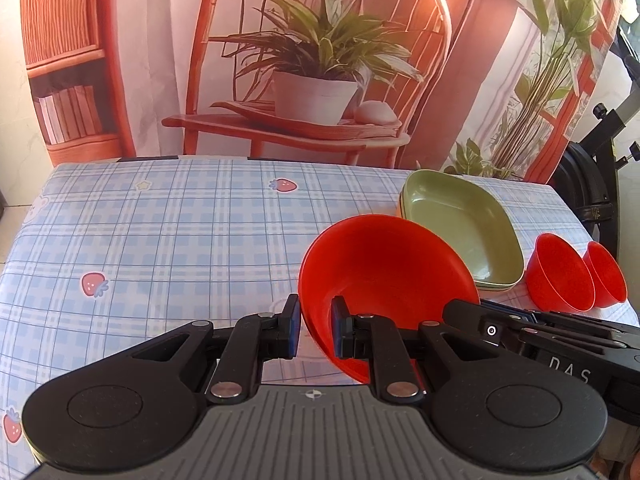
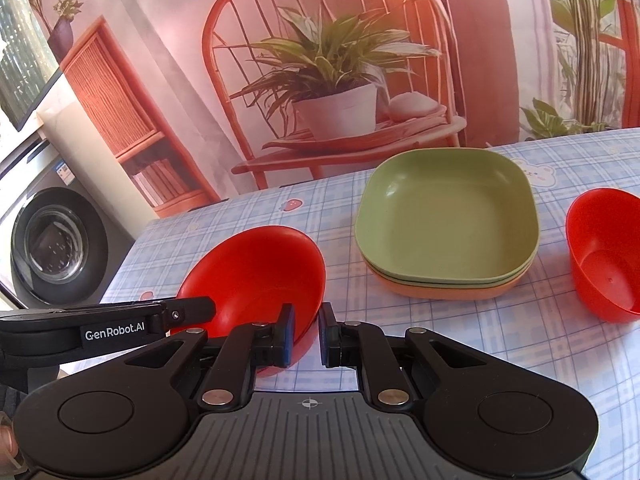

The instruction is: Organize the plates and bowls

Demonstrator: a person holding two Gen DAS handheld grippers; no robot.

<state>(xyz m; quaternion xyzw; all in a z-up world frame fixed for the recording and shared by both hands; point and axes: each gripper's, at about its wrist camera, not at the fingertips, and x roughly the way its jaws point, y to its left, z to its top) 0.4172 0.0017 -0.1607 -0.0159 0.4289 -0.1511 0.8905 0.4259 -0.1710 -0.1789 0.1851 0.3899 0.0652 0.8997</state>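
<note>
A red bowl (image 1: 384,264) hangs tilted just above the checked tablecloth, and both grippers grip its rim. My left gripper (image 1: 316,330) is shut on the near rim, one pad inside the bowl and one outside. My right gripper (image 2: 307,334) is shut on the same red bowl (image 2: 256,276) at its other side. Its fingers (image 1: 464,312) reach in from the right in the left wrist view. A stack of square plates (image 2: 444,216), green on top and orange at the bottom, stands behind the bowl. Two more red bowls (image 1: 560,276) (image 1: 606,276) sit to the right of the stack.
The table (image 1: 160,240) has a blue checked cloth with strawberries and is bare on its left half. A printed backdrop of a chair and plants hangs behind it. A washing machine (image 2: 52,244) stands beyond the table's left edge, and black exercise equipment (image 1: 596,184) beyond its right.
</note>
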